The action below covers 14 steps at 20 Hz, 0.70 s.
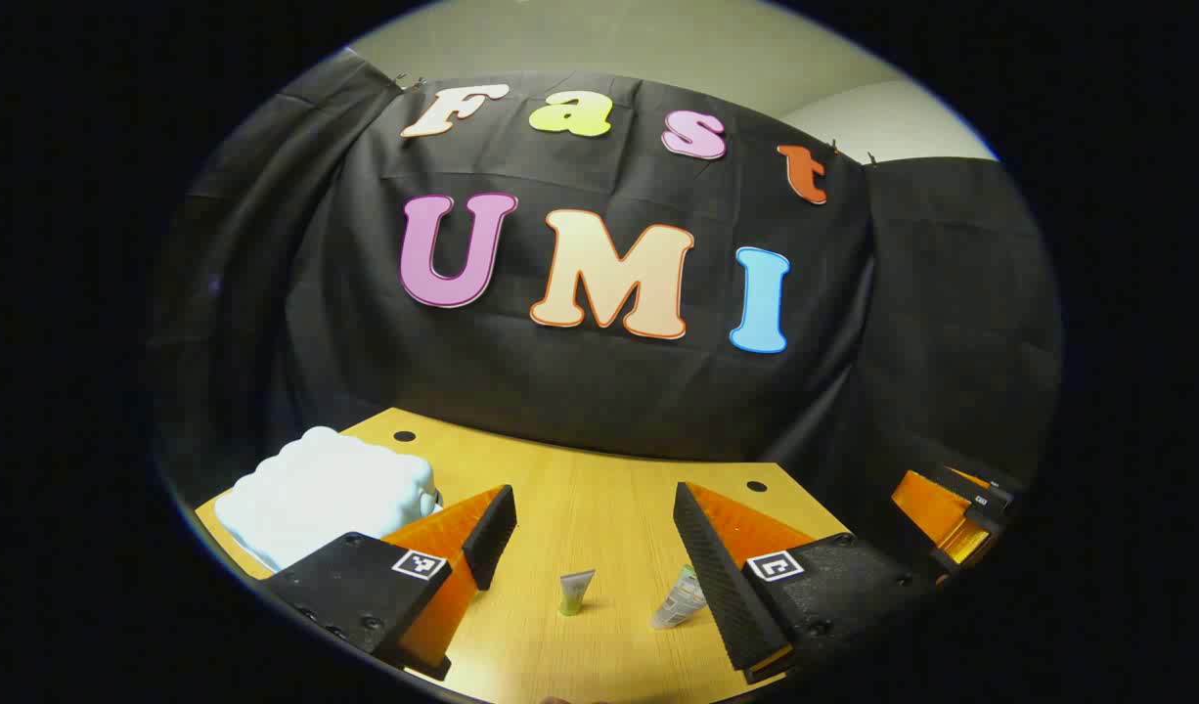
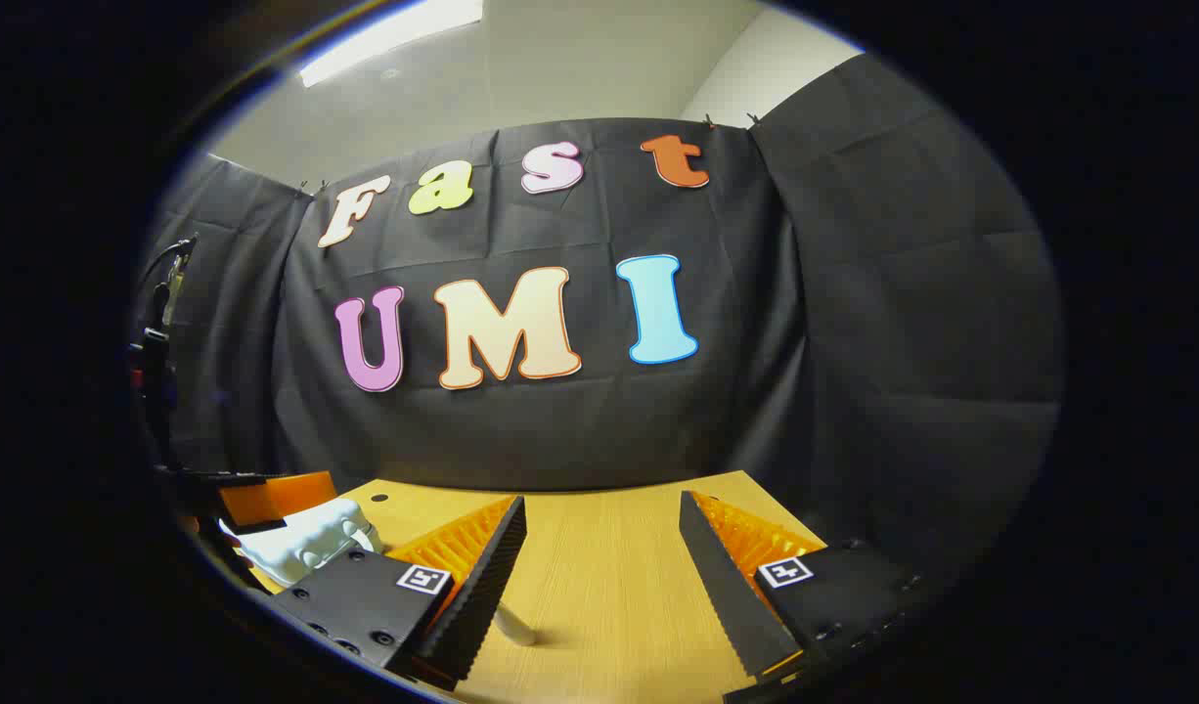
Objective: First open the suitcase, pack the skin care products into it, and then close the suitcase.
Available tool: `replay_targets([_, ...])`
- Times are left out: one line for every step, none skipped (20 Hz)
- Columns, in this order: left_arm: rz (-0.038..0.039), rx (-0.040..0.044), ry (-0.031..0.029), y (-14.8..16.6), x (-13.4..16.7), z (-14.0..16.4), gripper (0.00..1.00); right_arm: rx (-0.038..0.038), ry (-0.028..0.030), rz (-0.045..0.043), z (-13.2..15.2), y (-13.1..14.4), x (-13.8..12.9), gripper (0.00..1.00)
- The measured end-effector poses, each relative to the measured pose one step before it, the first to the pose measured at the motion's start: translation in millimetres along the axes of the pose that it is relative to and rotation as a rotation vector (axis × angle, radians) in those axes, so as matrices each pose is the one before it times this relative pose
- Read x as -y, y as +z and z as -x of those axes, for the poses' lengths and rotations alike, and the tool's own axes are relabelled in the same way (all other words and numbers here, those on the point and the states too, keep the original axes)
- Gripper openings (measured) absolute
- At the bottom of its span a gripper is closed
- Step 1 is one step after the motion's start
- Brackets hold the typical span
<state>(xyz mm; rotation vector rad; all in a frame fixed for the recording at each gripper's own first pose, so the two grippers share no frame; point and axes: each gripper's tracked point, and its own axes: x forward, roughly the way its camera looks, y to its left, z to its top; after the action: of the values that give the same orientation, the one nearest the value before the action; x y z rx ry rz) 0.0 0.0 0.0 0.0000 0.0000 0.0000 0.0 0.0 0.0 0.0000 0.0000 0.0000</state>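
- The left gripper [image 1: 594, 528] is held spread above the table [image 1: 599, 489]; the white suitcase [image 1: 328, 492] is seen to its left.
- The right gripper [image 2: 601, 548] is held spread, empty.
- A green-capped tube [image 1: 576, 592] is seen between the left fingers.

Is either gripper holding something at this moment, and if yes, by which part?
Nothing is held. The left gripper and the right gripper are both open above the table; the tubes lie untouched.

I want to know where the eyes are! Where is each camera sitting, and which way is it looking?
Left gripper view: rides the left tongs, looking across the table at two tubes and the white suitcase; its open fingers show.
Right gripper view: rides the right tongs, facing the same table; its open fingers show.
Shared: table, suitcase and black wall.
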Motion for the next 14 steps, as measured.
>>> replay_targets([0.00306,-0.00612,0.01168,-1.69,-3.91,0.24,0.95,-0.00542,0.00059,-0.00176,-0.6,-2.38,0.82,0.98])
replay_targets([-0.00077,-0.00312,0.01322,-0.86,-4.07,-0.14,0.95,-0.00669,-0.00137,-0.00467,-0.7,-2.08,2.21,0.98])
replay_targets([-0.00652,-0.00039,0.01502,-0.06,-4.6,-0.23,0.95,-0.00501,-0.0014,-0.00552,-0.2,-2.4,2.3,0.98])
replay_targets([-0.00698,-0.00163,0.01477,0.17,-5.77,-1.72,0.96,-0.00429,-0.00205,-0.00495,-0.66,-0.13,2.41,0.98])
replay_targets([-0.00149,-0.0056,0.01076,-0.45,-5.43,-2.26,0.95,-0.00438,-0.00333,-0.00368,0.04,-1.73,3.08,0.98])
replay_targets([0.00473,-0.01169,0.00836,-2.99,-4.94,-3.41,0.95,-0.00656,-0.00425,-0.00251,0.29,-2.13,3.7,0.98])
replay_targets([0.0058,-0.01535,0.0082,-3.12,-6.03,-3.05,0.94,-0.00608,-0.00558,-0.00097,-0.06,-3.64,4.16,0.98])
replay_targets([0.00148,-0.01504,0.00834,-1.66,-6.51,-5.24,0.95,-0.0045,-0.00618,0.00026,0.89,-1.41,3.7,0.98])
replay_targets([-0.00379,-0.01638,0.00955,-3.5,-6.58,-4.31,0.95,-0.00038,-0.00831,0.00048,2.17,-1.48,5.42,0.98])
replay_targets([-0.00937,-0.01868,0.01376,-4.14,-7.27,-5.33,0.96,0.00084,-0.00882,-0.00054,1.49,-1.21,5.26,0.98])
replay_targets([-0.00682,-0.01982,0.01346,-4.63,-7.03,-6.15,0.96,-0.00055,-0.0074,-0.00144,0.37,-0.5,4.21,0.98])
replay_targets([-0.00144,-0.02039,0.01072,-5.6,-7.37,-6.83,0.96,-0.00268,-0.00921,-0.00244,0.61,-1.3,5.18,0.98])
replay_targets([0.0033,-0.02391,0.00957,-7.1,-5.24,-6.86,0.96,-0.00548,-0.00867,-0.00424,1.54,-2.86,5.23,0.98])
replay_targets([-0.00069,-0.0356,0.01062,-7.49,-5.18,-6.6,0.95,-0.00546,-0.00921,-0.00474,0.99,-1.52,4.57,0.98])
